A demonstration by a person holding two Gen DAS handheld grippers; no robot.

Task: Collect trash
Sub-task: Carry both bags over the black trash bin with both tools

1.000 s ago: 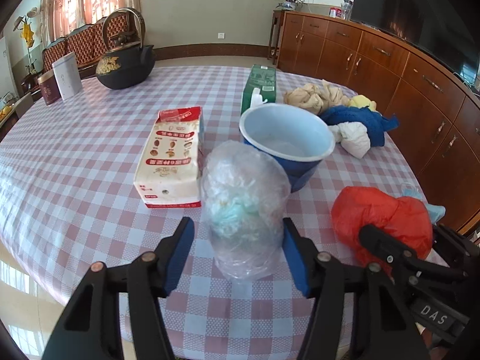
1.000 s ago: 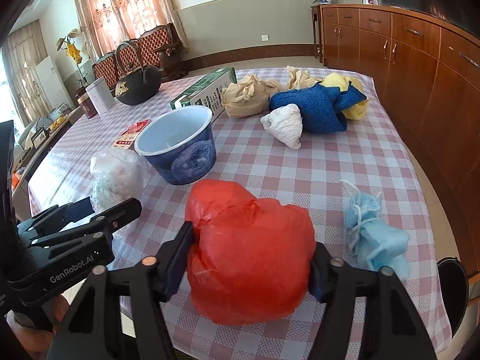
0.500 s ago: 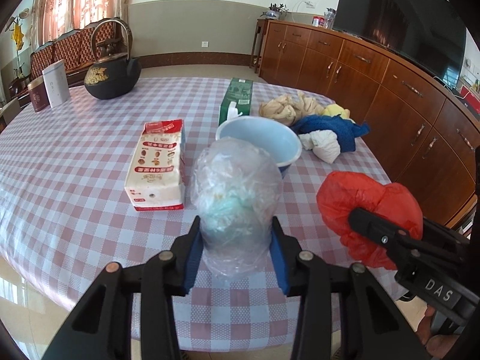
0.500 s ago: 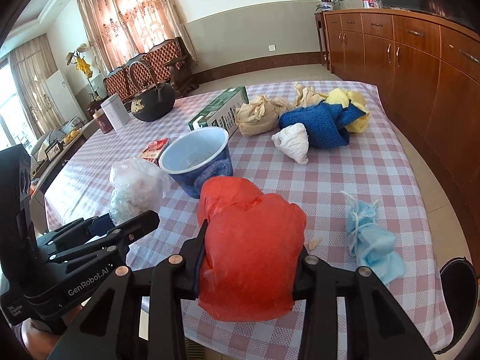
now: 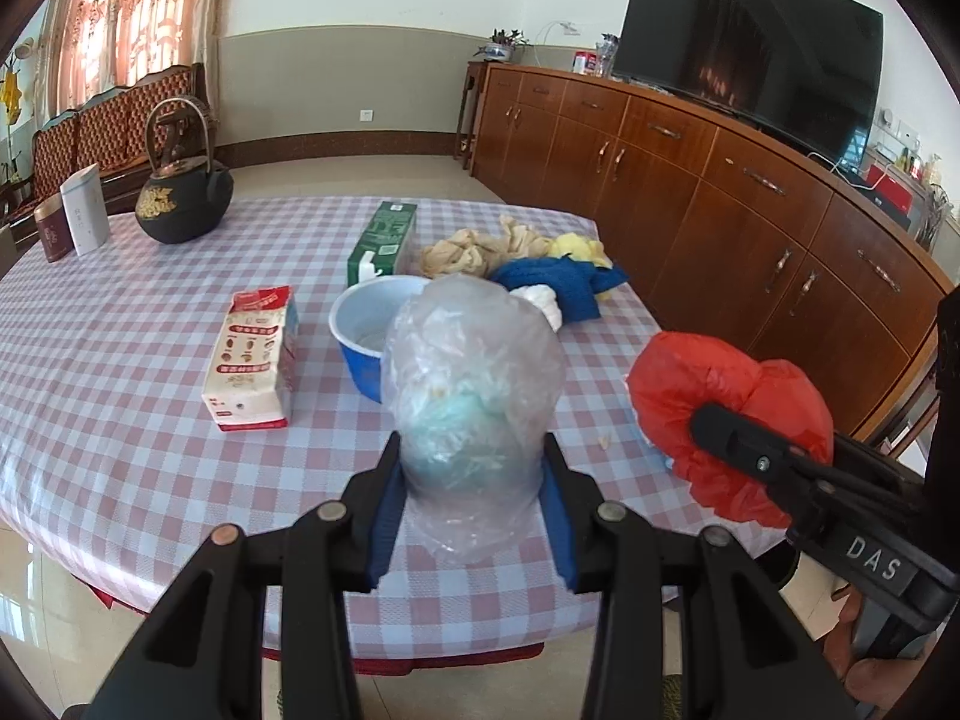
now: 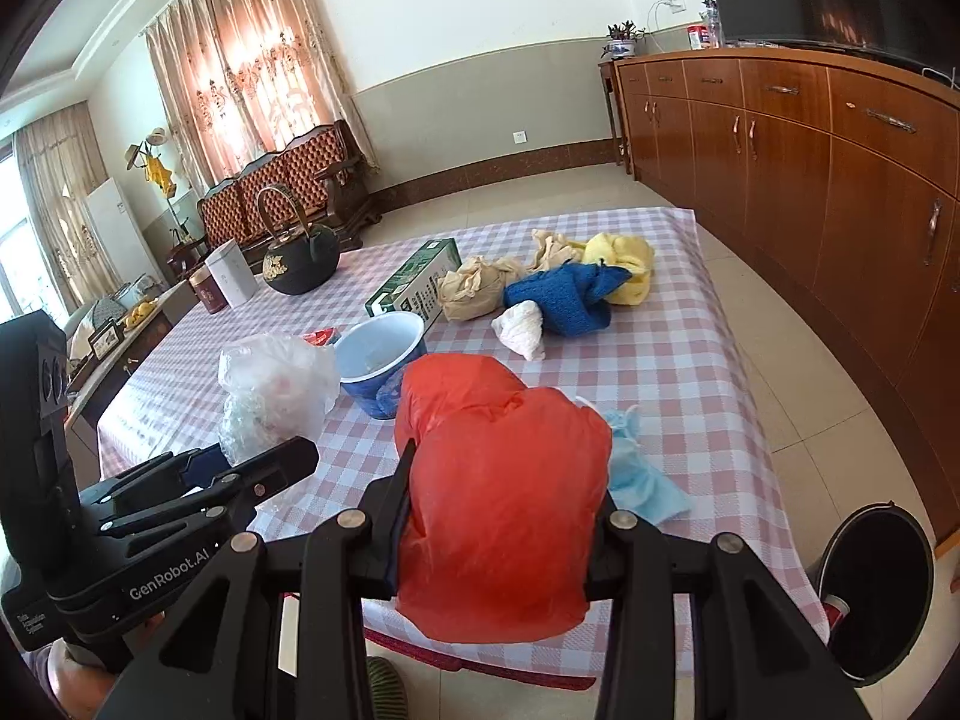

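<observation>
- Left gripper (image 5: 474, 468): clamped on the clear plastic bag (image 5: 471, 396), blue pads pressing both sides of its lower part; the bag hangs clear of the checked table (image 5: 120, 420), on the near side of the blue bowl (image 5: 360, 348).
- Right gripper (image 6: 501, 510): clamped on the red plastic bag (image 6: 498, 492), held off the table's near edge, to the right of the blue bowl.
- Orientation: the clear bag's long axis runs away from the gripper, its rounded top toward the bowl; the red bag is a squat lump with no clear axis, its smaller lobe pointing toward the bowl.
- Risks (judged): both bags are soft and slick, so the film could slide out of the pads; loose ends could brush the bowl and tip it.
- Dark bin (image 6: 876, 588): right of the bowl, beyond the table's edge; a likely drop point, and an off-centre release would miss its mouth.
- Blue face mask (image 6: 636, 468) and crumpled paper (image 6: 474, 291): lying on the table, not yet collected.
</observation>
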